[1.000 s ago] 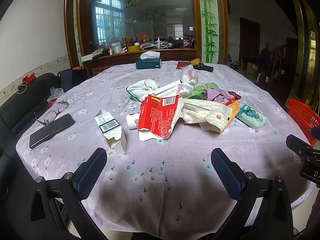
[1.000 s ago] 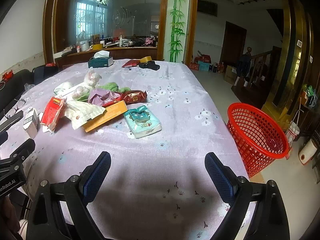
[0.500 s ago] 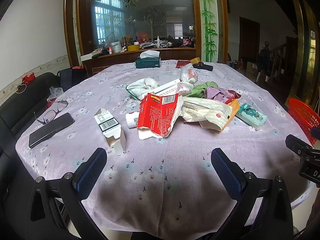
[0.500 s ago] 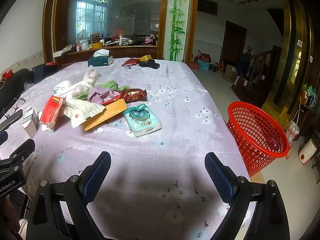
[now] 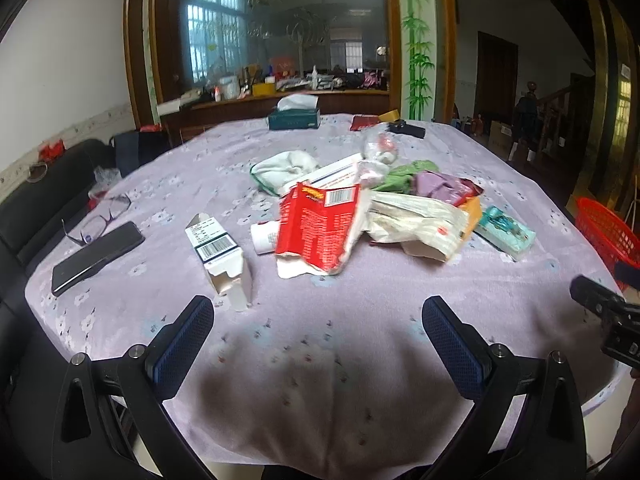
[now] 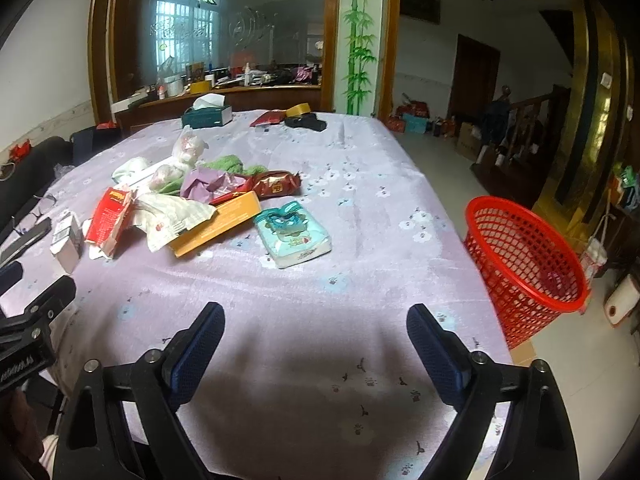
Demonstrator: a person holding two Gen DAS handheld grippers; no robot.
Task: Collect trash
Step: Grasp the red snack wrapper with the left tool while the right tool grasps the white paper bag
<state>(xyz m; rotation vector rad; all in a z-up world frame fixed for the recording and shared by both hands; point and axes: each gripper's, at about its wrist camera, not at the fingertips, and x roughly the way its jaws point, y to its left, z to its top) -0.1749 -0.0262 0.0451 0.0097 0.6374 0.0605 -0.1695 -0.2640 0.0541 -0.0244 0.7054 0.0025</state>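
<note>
A pile of trash lies mid-table: a torn red carton (image 5: 316, 228), a small white box with a barcode (image 5: 222, 256), a crumpled white bag (image 5: 416, 224), an orange box (image 6: 218, 226), a teal tissue pack (image 6: 294, 234) and a brown snack wrapper (image 6: 276, 184). My left gripper (image 5: 316, 332) is open and empty, above the near table edge, just short of the white box. My right gripper (image 6: 316, 340) is open and empty, short of the teal pack. A red mesh basket (image 6: 524, 260) stands on the floor to the right of the table.
A black phone (image 5: 96, 256) and glasses (image 5: 102, 216) lie at the table's left edge. A tissue box (image 5: 294, 118), a red pouch and a black case (image 6: 304, 122) sit at the far end. A black sofa (image 5: 36, 200) runs along the left.
Both grippers have moved slightly forward over the table; the trash looks a little nearer. Both stay open and empty. Nothing on the table has moved.
</note>
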